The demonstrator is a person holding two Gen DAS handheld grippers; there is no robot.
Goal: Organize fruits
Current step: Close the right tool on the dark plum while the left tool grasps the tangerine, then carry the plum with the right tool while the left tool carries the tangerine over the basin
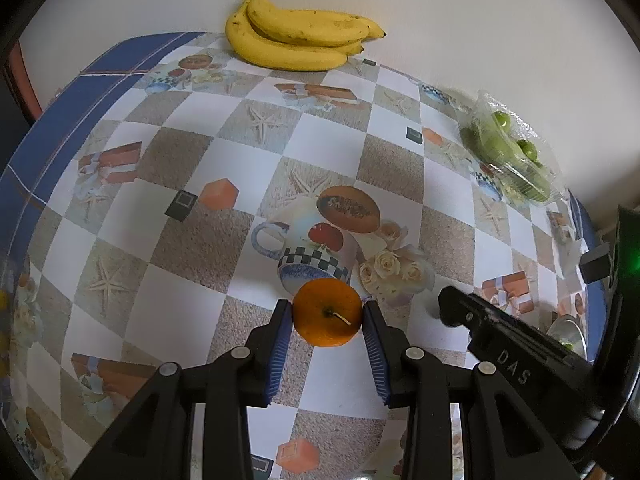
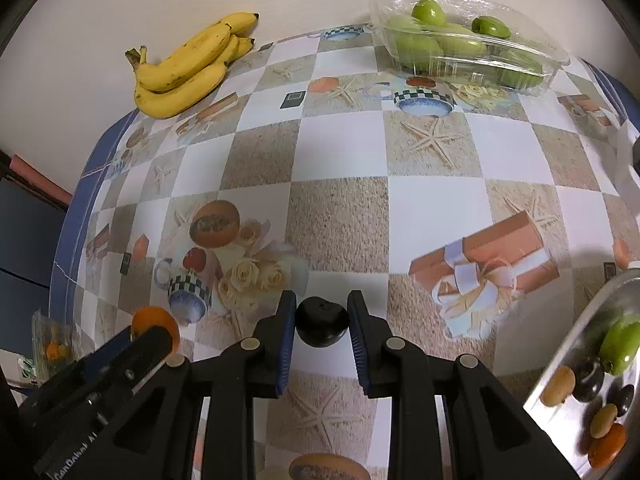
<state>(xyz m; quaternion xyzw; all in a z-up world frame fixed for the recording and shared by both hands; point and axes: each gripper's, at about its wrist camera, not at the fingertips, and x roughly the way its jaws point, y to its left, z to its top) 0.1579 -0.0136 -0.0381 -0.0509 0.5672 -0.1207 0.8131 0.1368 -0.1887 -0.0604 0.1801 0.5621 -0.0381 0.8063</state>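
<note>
My left gripper [image 1: 327, 316] is shut on an orange [image 1: 327, 313], stem end facing the camera, held just above the patterned tablecloth. My right gripper [image 2: 322, 322] is shut on a small dark plum [image 2: 321, 327], its blue pads pressing both sides. From the right wrist view the orange [image 2: 154, 322] shows at lower left behind the left gripper's body. A metal tray [image 2: 576, 364] at the lower right holds a green fruit [image 2: 620, 346], dark plums, small brown fruits and an orange one.
A bunch of bananas [image 1: 298, 38] lies against the wall at the table's far edge. A clear plastic box of green fruits [image 2: 468, 42] sits at the far right. A small bag [image 2: 50, 340] lies at the left edge.
</note>
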